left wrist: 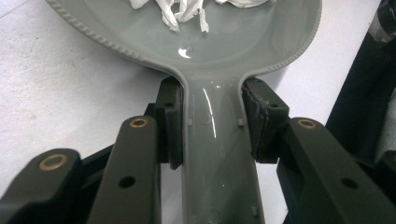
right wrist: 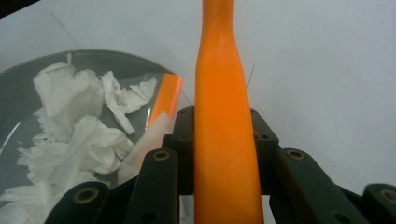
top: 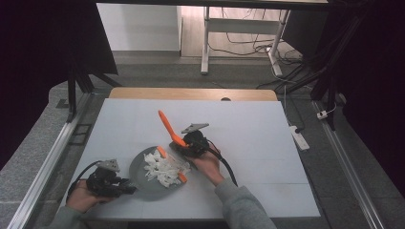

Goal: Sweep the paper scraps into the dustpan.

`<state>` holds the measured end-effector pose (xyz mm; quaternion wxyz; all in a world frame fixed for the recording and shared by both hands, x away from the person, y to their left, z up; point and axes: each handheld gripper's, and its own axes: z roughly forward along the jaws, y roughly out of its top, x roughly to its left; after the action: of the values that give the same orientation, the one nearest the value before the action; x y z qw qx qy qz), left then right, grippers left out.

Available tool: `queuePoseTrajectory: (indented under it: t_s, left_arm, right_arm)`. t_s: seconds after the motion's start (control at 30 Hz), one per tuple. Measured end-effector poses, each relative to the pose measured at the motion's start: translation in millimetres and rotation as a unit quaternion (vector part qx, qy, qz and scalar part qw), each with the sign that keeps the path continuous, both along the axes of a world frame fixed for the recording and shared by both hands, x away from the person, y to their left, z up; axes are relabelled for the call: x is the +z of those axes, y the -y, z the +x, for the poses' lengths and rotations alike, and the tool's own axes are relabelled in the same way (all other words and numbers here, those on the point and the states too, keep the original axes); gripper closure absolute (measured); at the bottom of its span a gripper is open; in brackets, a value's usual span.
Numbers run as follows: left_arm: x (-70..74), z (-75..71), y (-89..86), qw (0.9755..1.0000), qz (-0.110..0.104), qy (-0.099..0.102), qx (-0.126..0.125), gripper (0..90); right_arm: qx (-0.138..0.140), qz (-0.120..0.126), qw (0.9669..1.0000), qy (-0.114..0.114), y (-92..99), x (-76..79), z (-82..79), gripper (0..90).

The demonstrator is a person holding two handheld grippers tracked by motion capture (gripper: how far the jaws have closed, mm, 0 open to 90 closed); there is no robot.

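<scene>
Two grippers: both clamped, one per job.
Table (top: pixel 248 119): pan kept near its front edge.
Pan (top: pixel 141 181): handle pinched by left gripper (top: pixel 125 190), steadied.
Brush (top: pixel 168 126): handle gripped by right gripper (top: pixel 184 148), over paper scraps (top: pixel 162 169).

Grey dustpan (top: pixel 143 179) and orange-handled brush (top: pixel 168 126)
Flat on white table, heaped with torn white paper (top: pixel 162 169); handle slanting up above pan.

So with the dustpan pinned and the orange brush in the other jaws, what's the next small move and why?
Probably sweep the orange brush across the table toward the grey dustpan. The left gripper clamps the pan's handle flat on the table, the right gripper grips the brush handle, and torn white paper already lies in the pan.
</scene>
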<state>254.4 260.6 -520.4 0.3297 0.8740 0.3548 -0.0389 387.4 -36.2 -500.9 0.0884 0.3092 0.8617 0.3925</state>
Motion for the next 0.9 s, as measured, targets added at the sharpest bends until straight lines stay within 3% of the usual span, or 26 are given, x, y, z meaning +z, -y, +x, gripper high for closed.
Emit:
queuePoseTrajectory:
  t_s: [0.43,0.67,0.73,0.9]
  left_arm:
    - [0.0,0.3,1.6,1.0000,0.000,0.000,0.000,61.7]
    - [-0.7,0.4,1.1,1.0000,-0.001,-0.001,-0.001,61.8]
    - [-0.9,0.0,1.0,1.0000,-0.002,0.000,0.000,61.7]
    - [-1.8,-0.1,0.0,1.0000,-0.005,-0.001,0.000,61.8]
  right_arm:
    - [0.032,0.018,0.9993,-0.005,-31.4,1.9,-20.3,70.5]
    - [0.079,0.033,0.9962,-0.012,-47.9,10.2,-40.7,70.5]
    - [0.084,0.035,0.9958,-0.003,-47.2,15.0,-43.1,70.5]
    - [0.064,0.050,0.9966,0.014,-32.0,29.6,-40.7,70.5]
